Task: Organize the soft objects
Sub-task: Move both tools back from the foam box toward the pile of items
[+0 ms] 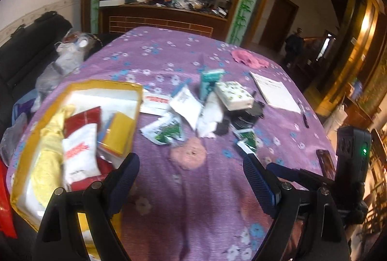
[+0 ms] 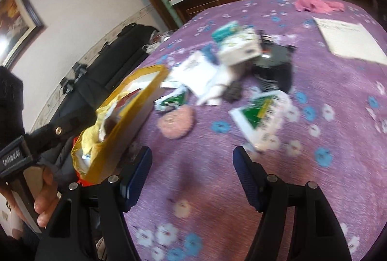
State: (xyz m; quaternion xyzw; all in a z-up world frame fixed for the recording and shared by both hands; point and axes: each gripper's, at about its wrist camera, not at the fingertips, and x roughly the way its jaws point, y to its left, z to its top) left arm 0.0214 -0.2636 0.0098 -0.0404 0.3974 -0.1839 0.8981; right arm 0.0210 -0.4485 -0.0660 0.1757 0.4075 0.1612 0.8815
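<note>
Soft packets [image 1: 193, 111] lie in a crumpled heap of white, green and teal wrappers mid-table on the fuzzy purple floral cloth [image 1: 193, 200], at twelve o'clock from both grippers. A round pink plush pad [image 1: 188, 155] sits just nearer. At nine o'clock stands a yellow-rimmed cardboard box [image 1: 135, 101] holding glossy red, white and yellow pouches. Left gripper [image 1: 191, 171] and right gripper [image 2: 192, 167] both tilt down over bare cloth, ribbed blue pads spread wide, nothing between them. Only the right view shows a hand [image 2: 42, 193] on the left tool's handle; only the left view shows the box's contents clearly.
</note>
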